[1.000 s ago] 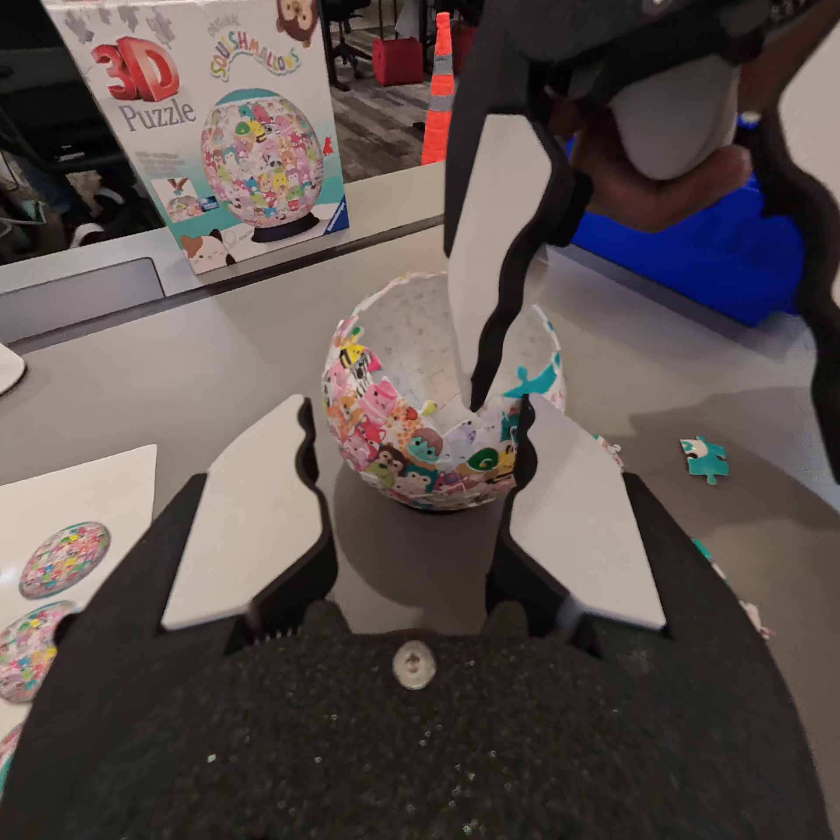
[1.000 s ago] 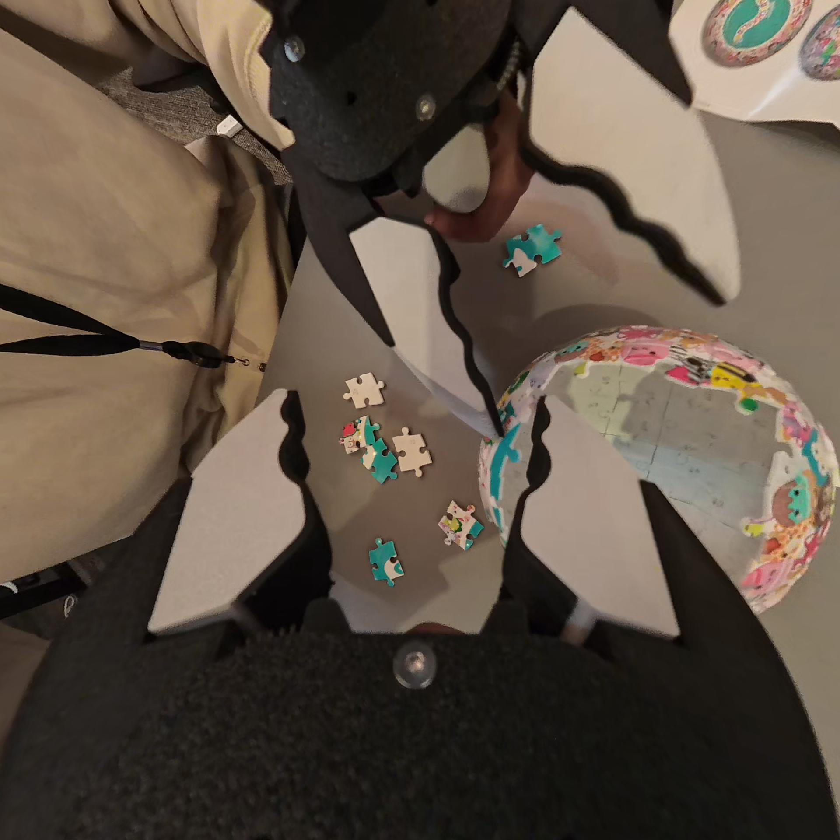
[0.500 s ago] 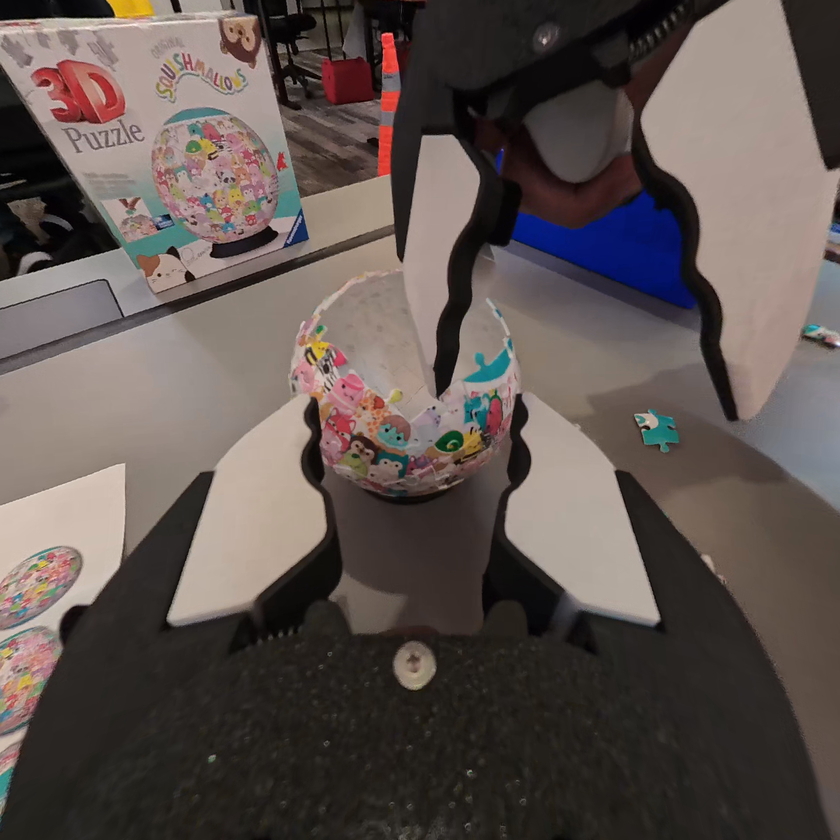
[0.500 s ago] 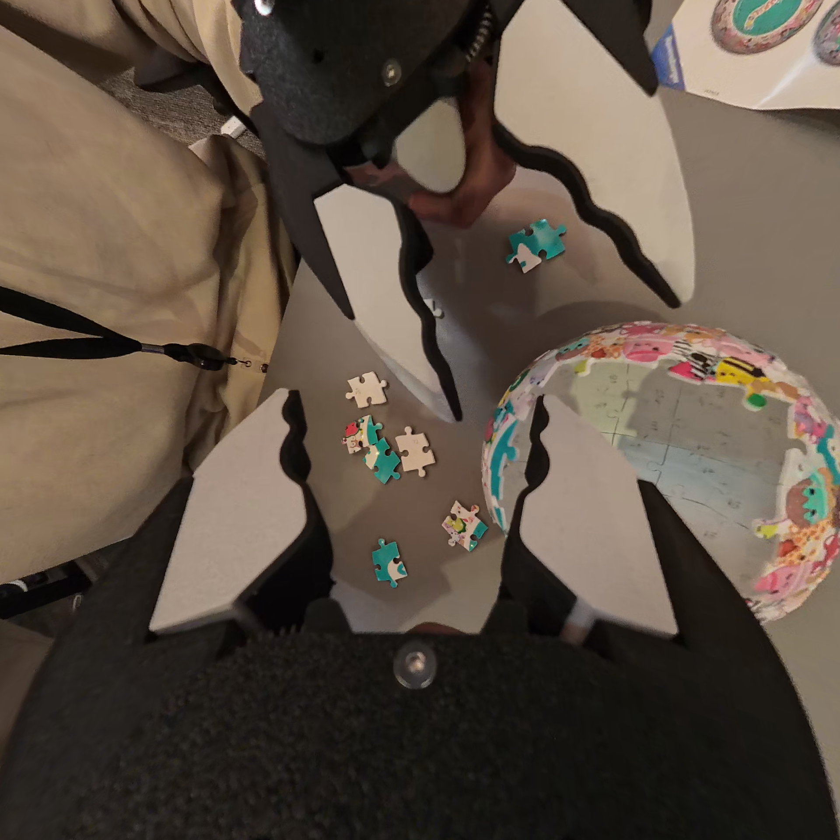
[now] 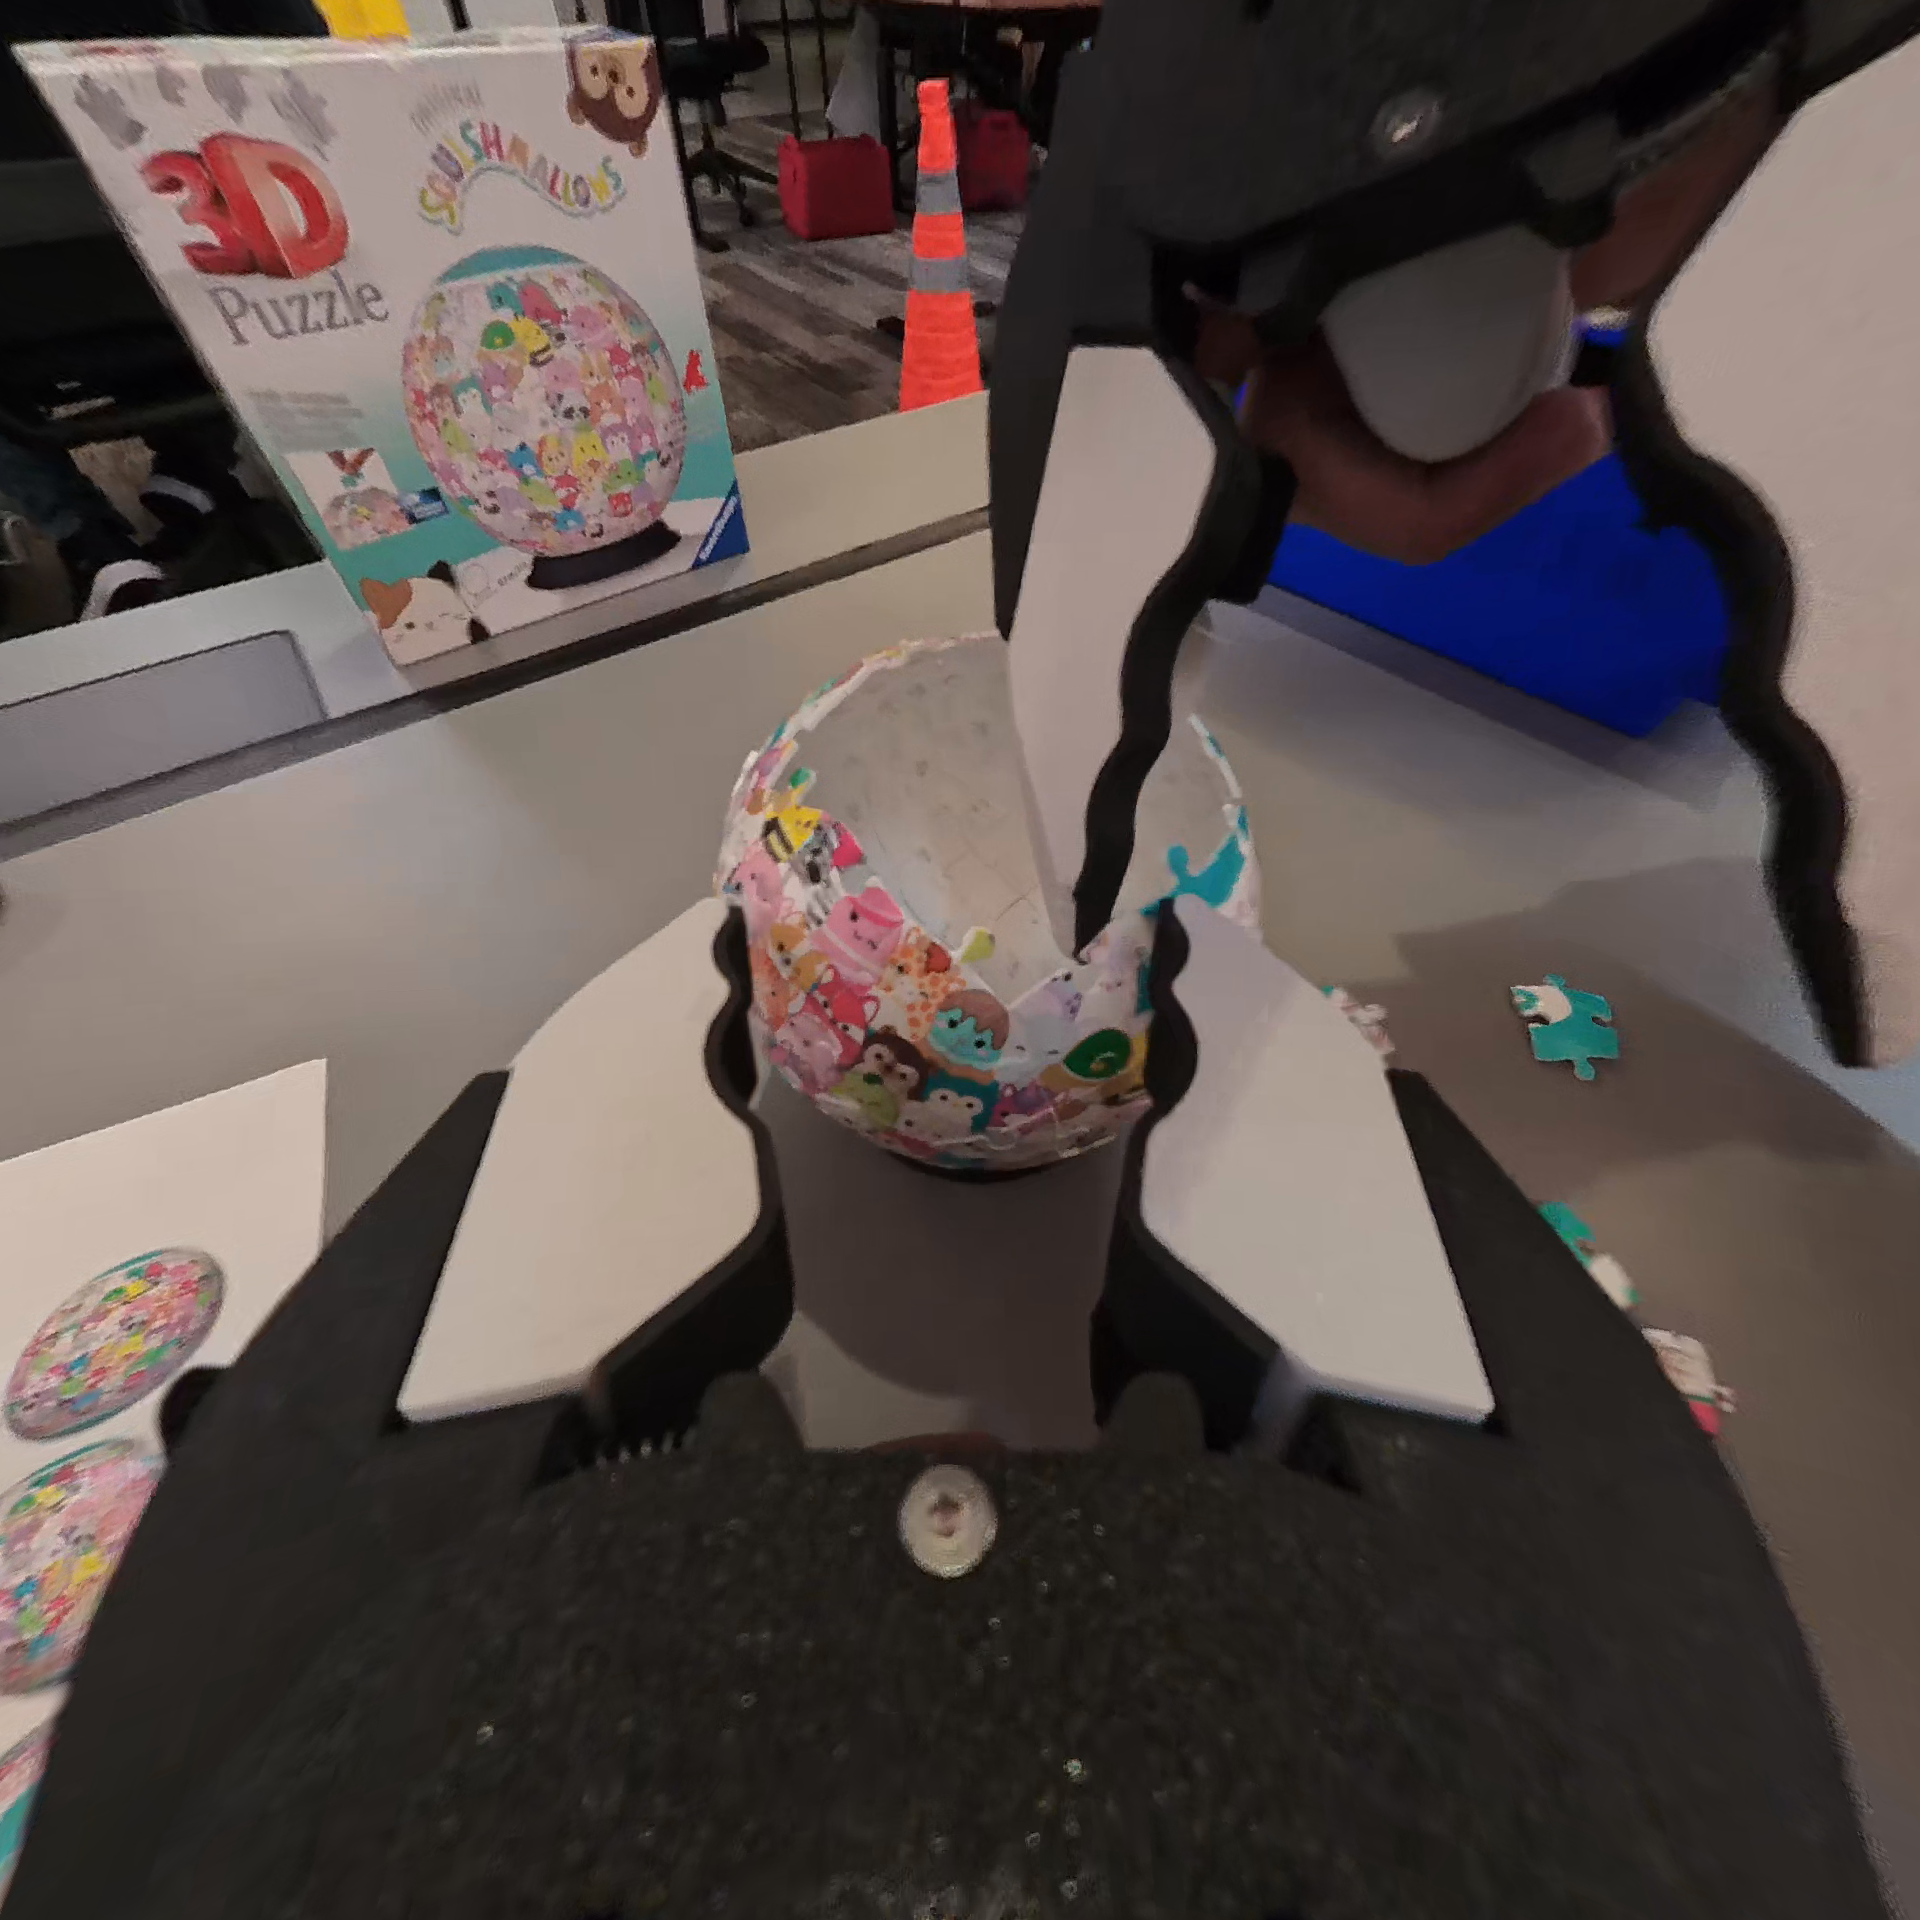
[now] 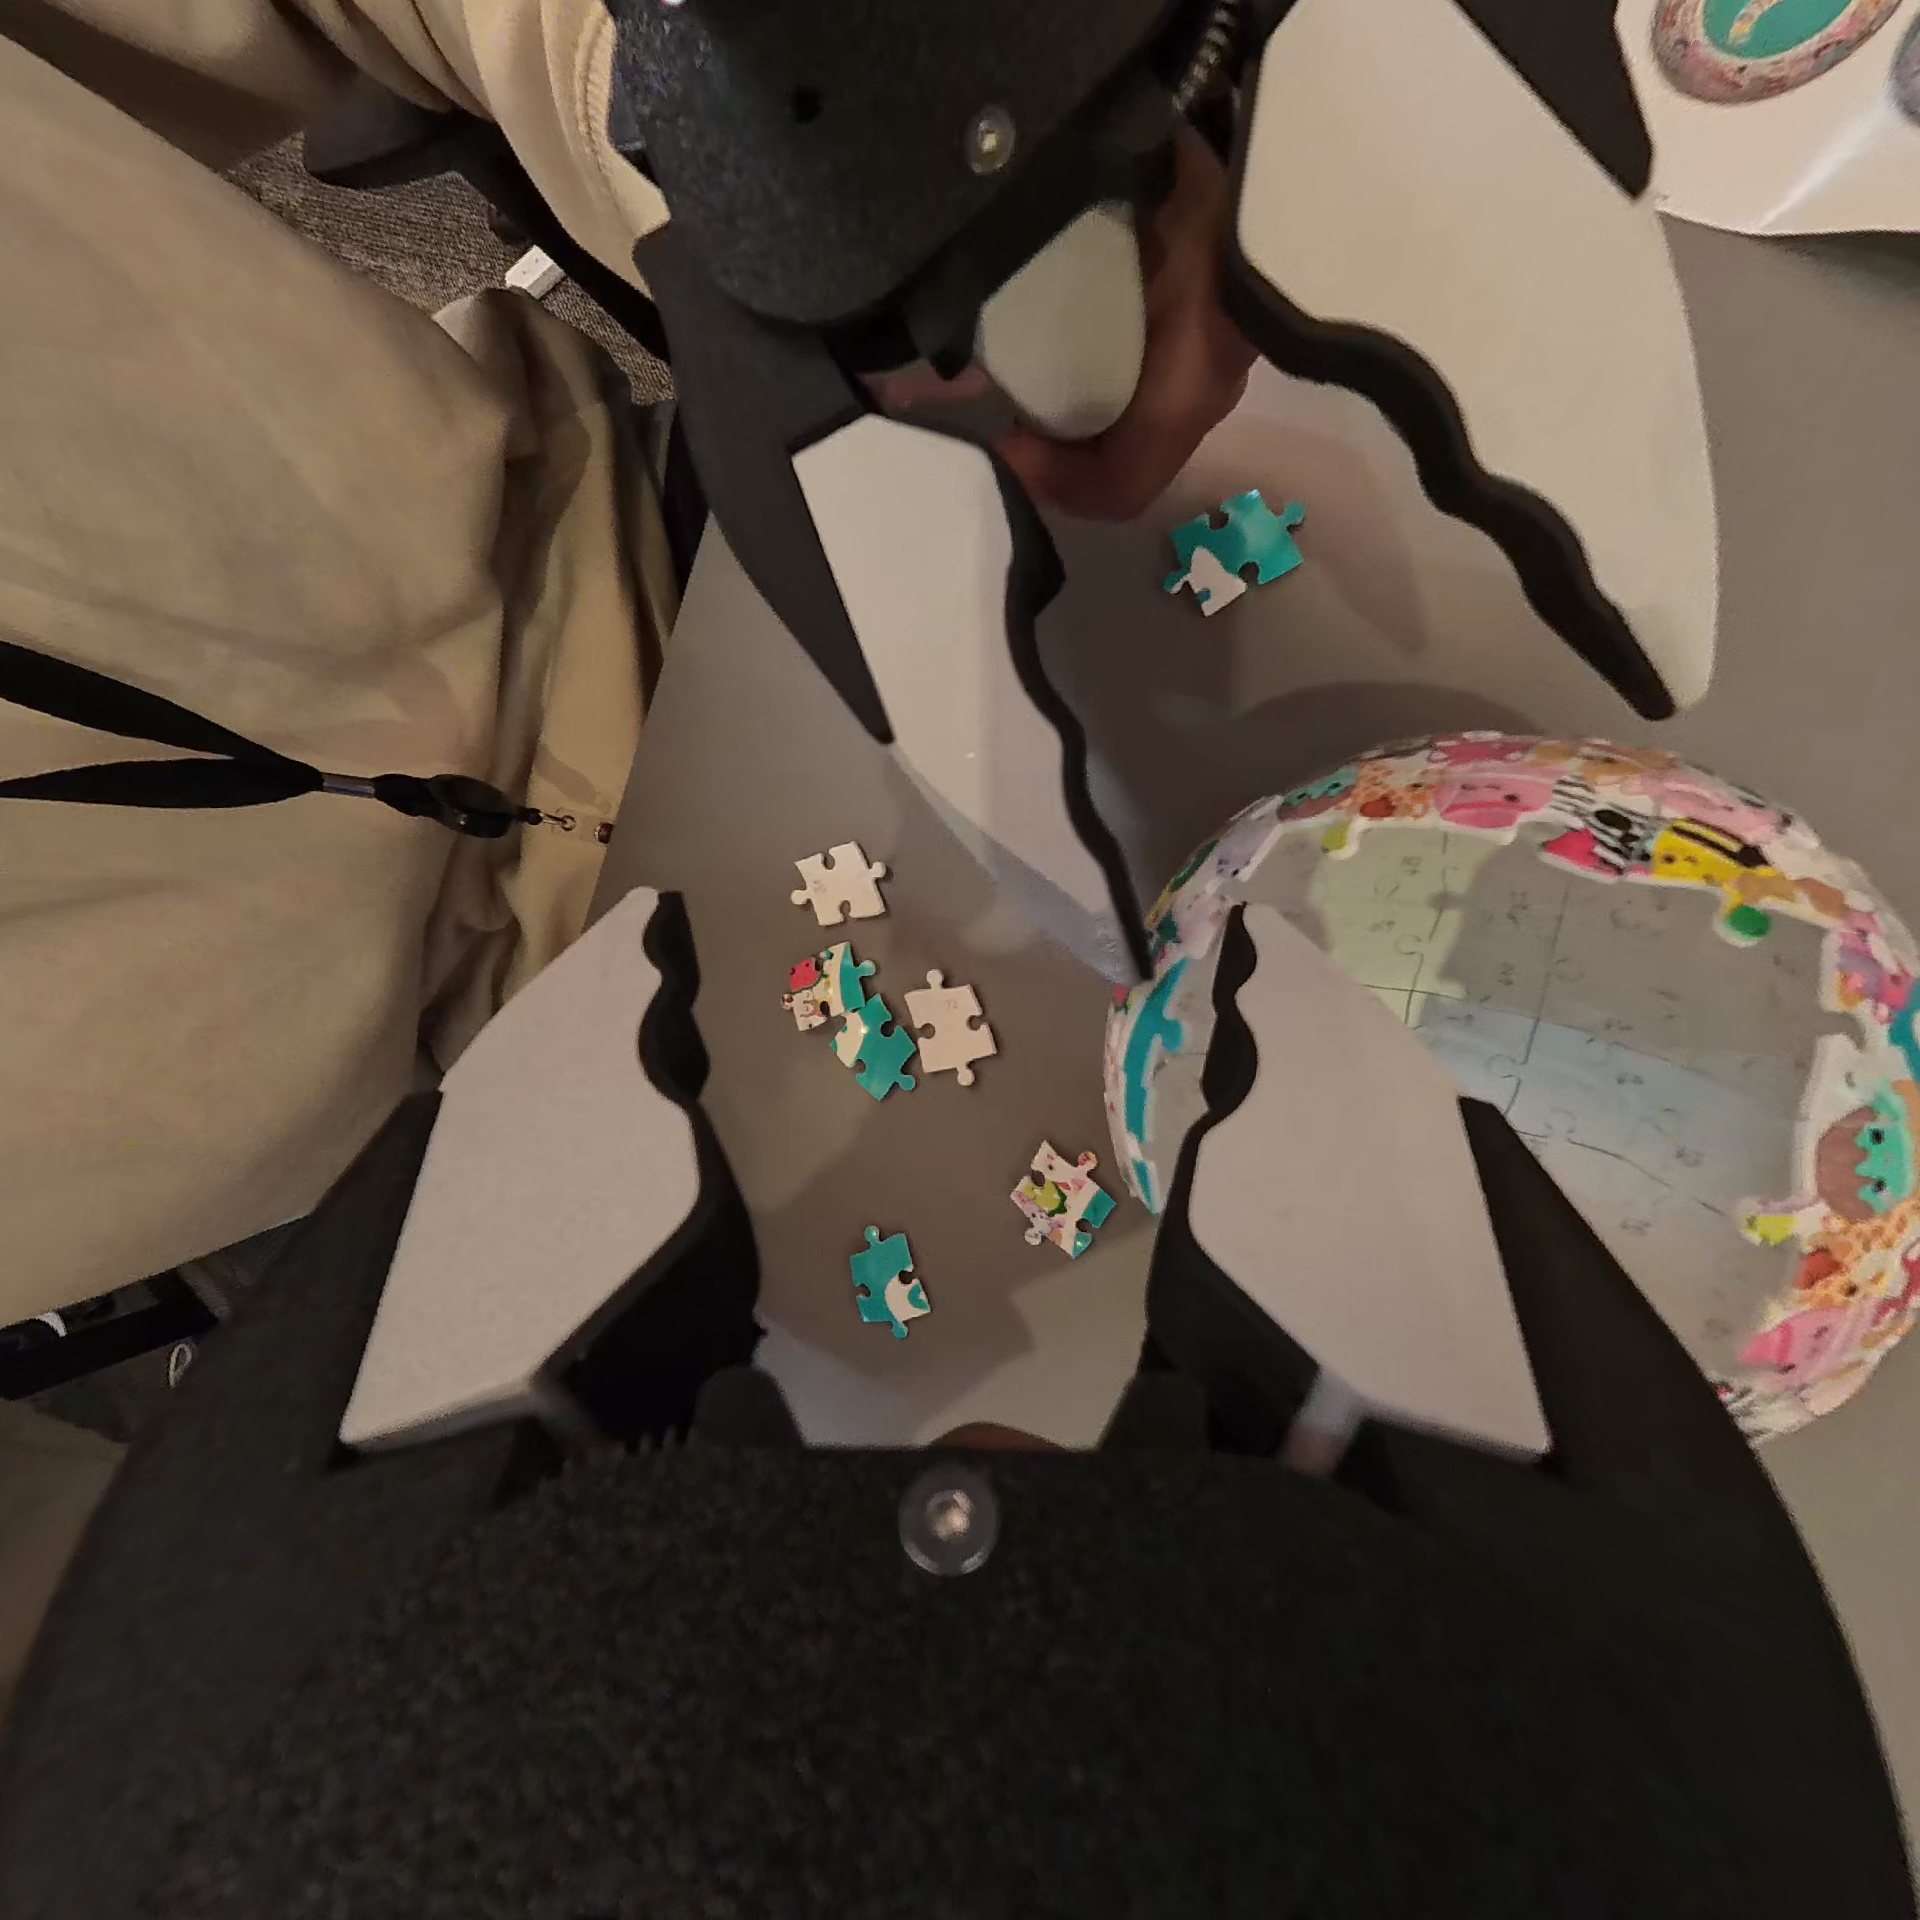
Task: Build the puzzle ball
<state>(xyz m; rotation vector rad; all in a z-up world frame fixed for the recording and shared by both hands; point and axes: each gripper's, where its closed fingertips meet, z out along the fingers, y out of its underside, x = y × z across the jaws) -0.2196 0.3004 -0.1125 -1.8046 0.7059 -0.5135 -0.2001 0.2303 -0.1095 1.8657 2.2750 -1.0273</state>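
Grey counter (image 5: 416, 935), and the half-built puzzle ball (image 5: 935, 1029) sits at the centre of the left wrist view, open top up, on a dark stand. Your left gripper (image 5: 940, 914) has its fingers spread and empty, flanking the shell's near side. Your right gripper (image 6: 940, 914) is also released, carrying nothing — one finger (image 5: 1091, 675) dips inside the shell at its rim, top centre of the left view. You look to be steadying or pressing the rim between pieces, not fitting one. Loose pieces lie in the middle of the right wrist view, a white one (image 6: 840, 883) among them, and a teal piece (image 6: 1236, 545) higher up. Next move, I'd judge — lift clear and pinch one piece by its edge.
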